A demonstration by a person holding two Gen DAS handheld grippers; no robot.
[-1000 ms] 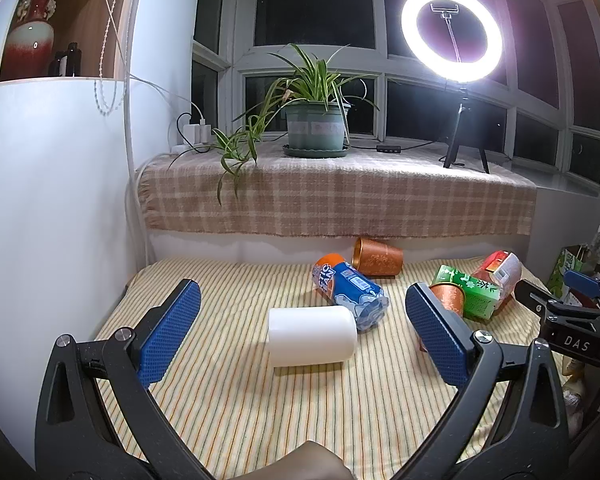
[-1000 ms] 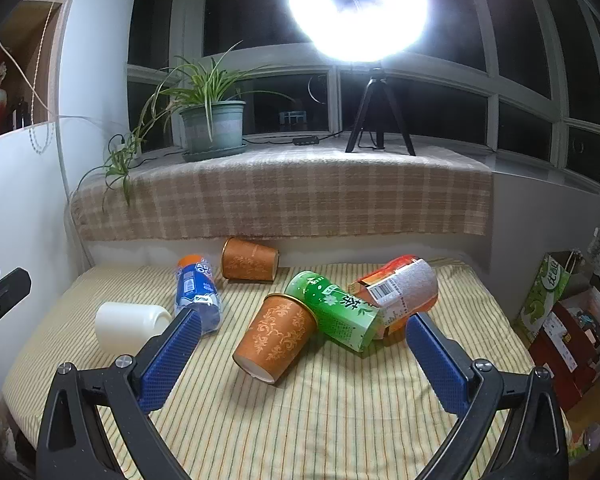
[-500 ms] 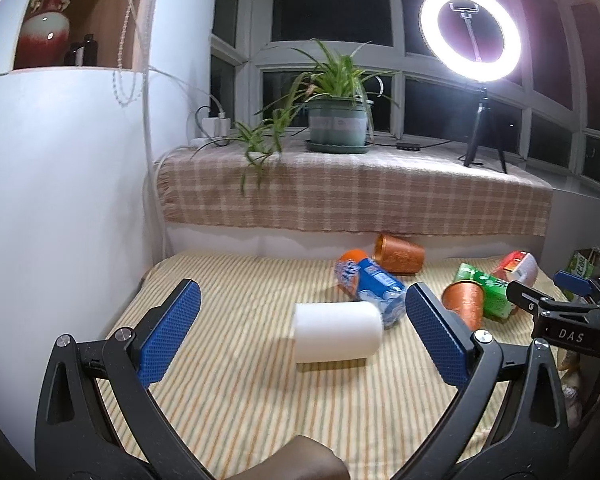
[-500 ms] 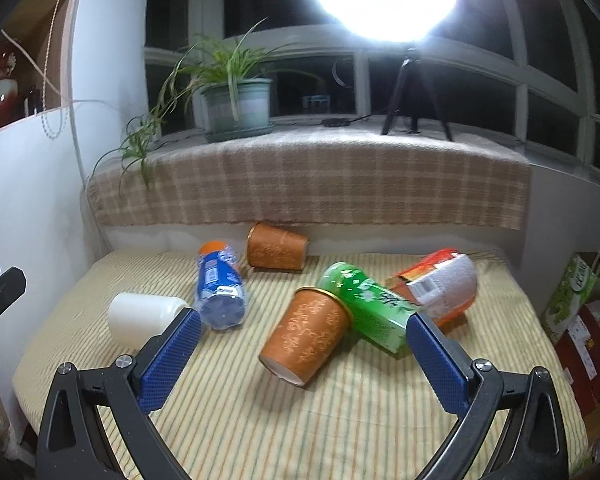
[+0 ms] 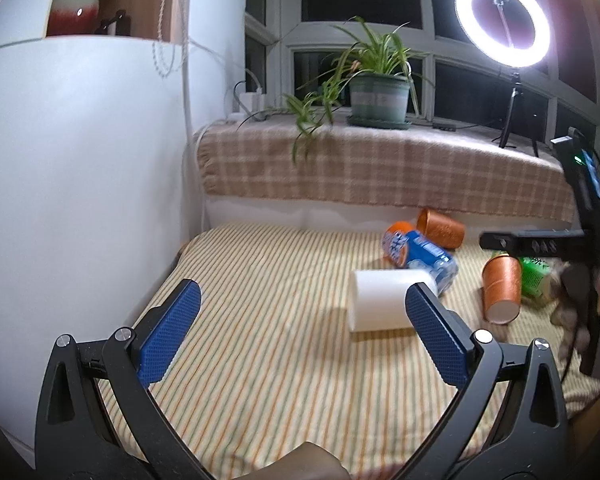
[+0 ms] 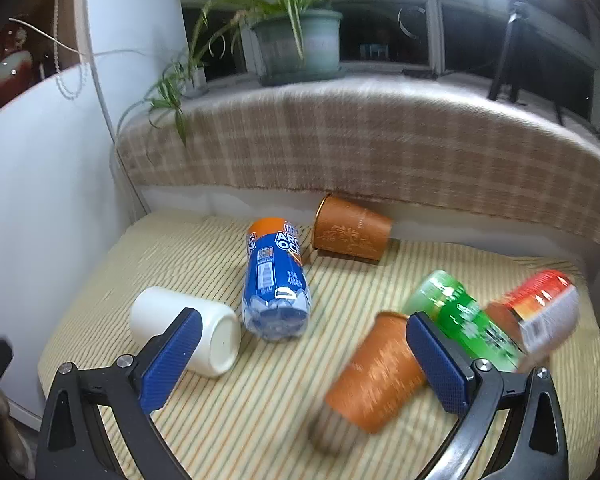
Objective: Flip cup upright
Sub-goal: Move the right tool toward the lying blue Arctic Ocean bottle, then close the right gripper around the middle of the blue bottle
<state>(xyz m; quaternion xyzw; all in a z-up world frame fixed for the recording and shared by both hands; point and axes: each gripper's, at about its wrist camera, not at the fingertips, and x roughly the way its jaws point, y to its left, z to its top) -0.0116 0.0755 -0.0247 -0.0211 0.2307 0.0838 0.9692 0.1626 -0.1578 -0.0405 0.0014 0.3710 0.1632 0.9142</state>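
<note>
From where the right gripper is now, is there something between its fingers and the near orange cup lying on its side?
Nothing visible does. The orange cup lies tipped on the striped cloth right ahead of the open right gripper, partly behind its right finger. The green can lies just beyond it; whether they touch is unclear.

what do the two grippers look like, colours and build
Both match: the left gripper and right gripper have black cut-out plastic arms with silver screws, each ending in a blue textured finger pad. No markings or cables are legible.
</note>
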